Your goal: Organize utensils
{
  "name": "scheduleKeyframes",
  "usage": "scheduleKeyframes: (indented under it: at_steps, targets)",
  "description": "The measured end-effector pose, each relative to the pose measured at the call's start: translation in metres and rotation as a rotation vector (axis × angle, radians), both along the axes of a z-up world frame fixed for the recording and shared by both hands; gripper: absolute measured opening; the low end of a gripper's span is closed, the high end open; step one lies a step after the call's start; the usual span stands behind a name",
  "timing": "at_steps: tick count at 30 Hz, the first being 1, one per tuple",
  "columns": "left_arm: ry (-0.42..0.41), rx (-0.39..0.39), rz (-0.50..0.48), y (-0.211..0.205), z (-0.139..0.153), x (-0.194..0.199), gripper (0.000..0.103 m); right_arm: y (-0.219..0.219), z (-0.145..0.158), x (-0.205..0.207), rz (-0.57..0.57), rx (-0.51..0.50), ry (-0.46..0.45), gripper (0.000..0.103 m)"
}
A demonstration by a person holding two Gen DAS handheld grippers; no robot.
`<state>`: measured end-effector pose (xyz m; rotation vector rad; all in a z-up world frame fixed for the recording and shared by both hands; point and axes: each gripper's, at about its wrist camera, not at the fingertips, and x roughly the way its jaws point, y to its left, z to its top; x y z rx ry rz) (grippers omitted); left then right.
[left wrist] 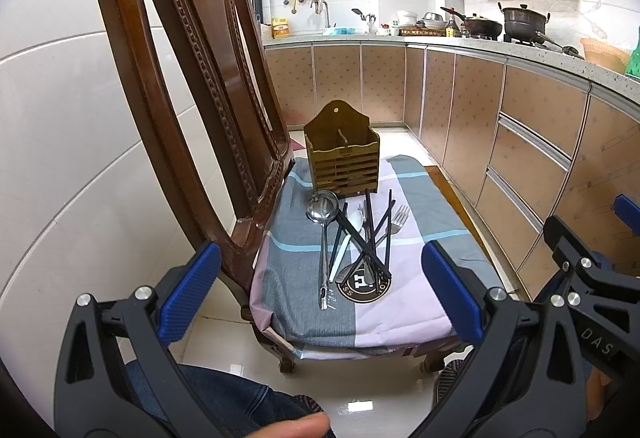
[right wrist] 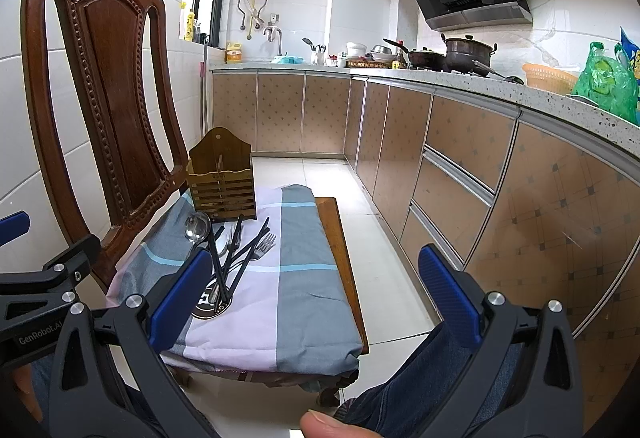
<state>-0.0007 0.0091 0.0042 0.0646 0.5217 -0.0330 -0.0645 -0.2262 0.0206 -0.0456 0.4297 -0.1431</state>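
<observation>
Jumbled utensils (left wrist: 356,238) before slatted caddy (left wrist: 342,158)

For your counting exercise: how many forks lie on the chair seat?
2 silver metal forks: one at the pile's right edge, one in the middle under the black chopsticks. More may be hidden.

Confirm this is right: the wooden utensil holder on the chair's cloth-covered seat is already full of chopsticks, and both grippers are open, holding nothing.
One thing is wrong: the wooden utensil holder stands empty. The chopsticks lie in the loose pile with the ladle and forks on the cloth in front of it, as the left wrist view shows. The left gripper and right gripper are indeed open and empty.
</observation>
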Motion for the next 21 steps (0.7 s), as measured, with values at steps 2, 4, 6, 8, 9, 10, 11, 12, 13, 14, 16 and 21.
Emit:
scheduleKeyframes:
  at_steps: [2,4,6,8,9,10,11,12,13,14,16,21]
  targets:
    - [-0.001,0.001,0.001,0.0,0.0,0.0012,0.099,-0.0009,0.0012,-0.003,-0.001,-0.001,0.0,0.101]
    - [0.0,0.001,0.002,0.0014,0.0006,0.0016,0.099,-0.0014,0.0007,-0.0033,0.0,0.0,0.001,0.101]
    - [0.0,0.004,0.003,-0.0002,-0.0002,0.0017,0.099,-0.0016,0.0005,-0.0041,0.001,0.0,0.002,0.101]
    - [-0.001,0.007,0.003,-0.0048,-0.0034,0.0029,0.099,0.0006,0.002,-0.0002,0.002,-0.001,0.003,0.101]
    - [-0.001,0.008,0.004,-0.0045,-0.0033,0.0029,0.099,0.0008,0.0019,0.0,0.002,0.0,0.003,0.101]
    - [-0.001,0.008,0.005,-0.0044,-0.0033,0.0031,0.099,0.0008,0.0014,-0.0002,0.001,-0.001,0.003,0.101]
    - [-0.001,0.008,0.005,-0.0048,-0.0033,0.0027,0.099,0.0009,0.0016,-0.0002,0.001,-0.001,0.003,0.101]
    - [-0.001,0.007,0.005,-0.0045,-0.0033,0.0028,0.099,0.0008,0.0012,-0.0003,0.001,-0.001,0.003,0.101]
    - [-0.001,0.007,0.004,-0.0042,-0.0034,0.0027,0.099,0.0011,0.0013,-0.0002,0.001,-0.001,0.003,0.101]
    - [-0.001,0.008,0.004,-0.005,-0.0036,0.0024,0.099,0.0013,0.0013,-0.0001,0.0,-0.001,0.003,0.101]
    - [-0.001,0.008,0.004,-0.0055,-0.0039,0.0022,0.099,0.0011,0.0012,-0.0002,0.001,-0.001,0.003,0.101]
    - [0.0,0.008,0.004,-0.0051,-0.0041,0.0023,0.099,0.0009,0.0009,-0.0002,0.001,0.0,0.003,0.101]
